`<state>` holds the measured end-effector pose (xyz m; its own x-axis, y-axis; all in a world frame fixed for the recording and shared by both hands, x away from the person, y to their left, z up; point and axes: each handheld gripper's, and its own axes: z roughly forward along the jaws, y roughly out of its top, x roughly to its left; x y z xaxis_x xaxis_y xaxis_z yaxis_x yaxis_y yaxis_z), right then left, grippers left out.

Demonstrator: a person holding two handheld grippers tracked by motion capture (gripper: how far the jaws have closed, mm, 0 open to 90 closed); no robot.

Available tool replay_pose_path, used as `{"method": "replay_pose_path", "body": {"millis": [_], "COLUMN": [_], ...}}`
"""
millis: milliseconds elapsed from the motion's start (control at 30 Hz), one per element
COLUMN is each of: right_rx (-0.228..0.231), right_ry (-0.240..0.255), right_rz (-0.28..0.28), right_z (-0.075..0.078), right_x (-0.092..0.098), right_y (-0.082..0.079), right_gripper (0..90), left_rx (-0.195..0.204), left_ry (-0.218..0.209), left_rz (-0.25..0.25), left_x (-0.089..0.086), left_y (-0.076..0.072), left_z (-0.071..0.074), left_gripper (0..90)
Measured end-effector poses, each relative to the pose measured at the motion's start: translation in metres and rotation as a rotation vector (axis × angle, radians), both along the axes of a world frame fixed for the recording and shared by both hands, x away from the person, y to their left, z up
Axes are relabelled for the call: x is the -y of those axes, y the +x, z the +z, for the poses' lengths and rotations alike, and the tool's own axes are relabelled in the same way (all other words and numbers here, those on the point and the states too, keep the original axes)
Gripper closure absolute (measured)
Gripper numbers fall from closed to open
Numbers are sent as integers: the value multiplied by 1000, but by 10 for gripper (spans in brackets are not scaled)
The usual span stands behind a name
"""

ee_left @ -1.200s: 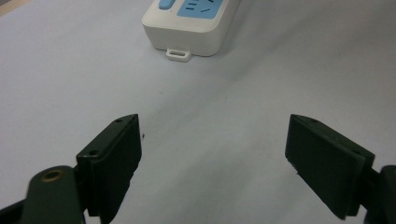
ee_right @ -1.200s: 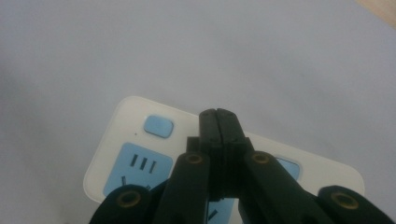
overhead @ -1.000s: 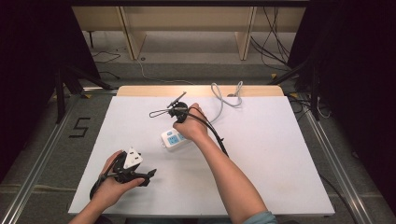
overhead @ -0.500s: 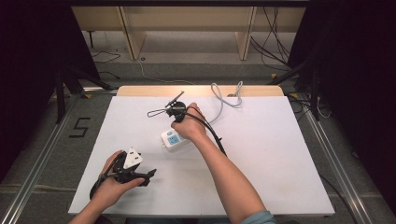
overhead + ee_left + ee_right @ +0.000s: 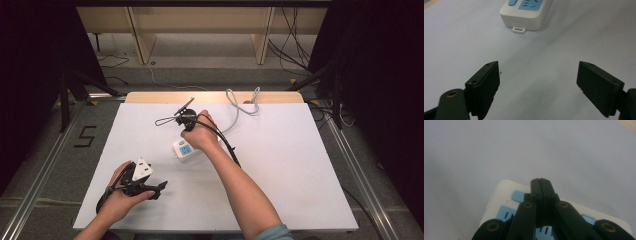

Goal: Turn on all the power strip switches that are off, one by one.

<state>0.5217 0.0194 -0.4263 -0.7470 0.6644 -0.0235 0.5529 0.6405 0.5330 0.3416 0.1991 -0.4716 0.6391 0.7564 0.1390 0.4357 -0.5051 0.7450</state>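
Observation:
A white power strip point(image 5: 183, 150) with blue sockets lies near the middle of the white table point(image 5: 280, 165). Its grey-white cord point(image 5: 243, 103) coils toward the far edge. My right gripper point(image 5: 186, 120) is held just above the strip's far end. In the right gripper view its jaws are pressed together, so the right gripper point(image 5: 540, 181) is shut on nothing, with the power strip point(image 5: 499, 195) right beneath. My left gripper point(image 5: 161, 186) rests at the front left. In the left gripper view the left gripper point(image 5: 537, 72) is open, pointing at the power strip point(image 5: 526, 12) some way ahead.
The right forearm point(image 5: 240, 185) crosses the table's middle, with the gripper's black cable point(image 5: 225, 142) trailing beside it. Wooden furniture legs point(image 5: 142, 35) and loose cables stand on the floor beyond the far edge. Metal rails point(image 5: 350, 165) run along both sides.
The right hand and its gripper have edged slightly left over the power strip. The left gripper has stayed put.

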Motion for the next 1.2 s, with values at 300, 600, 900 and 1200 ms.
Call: {"method": "replay_pose_path", "body": {"millis": [300,600,900,1200], "right_rx": [-6,-22,-55,-87], "right_ry": [-9,-13,-28,-42], "right_rz": [7,7,10,21], "right_z": [2,-1,-5,-9], "right_x": [-7,-11,-14,-18], "right_y": [1,2,1,0], "right_gripper": [900,900,900,900], "left_rx": [-2,-1,-4,-2], "left_ry": [-1,-5,-5,-2], "left_rz": [-3,0,-3,-4], "left_x": [0,0,0,0], "left_y": [0,0,0,0], "left_z": [0,0,0,0], "left_gripper": [187,187,187,187]}}
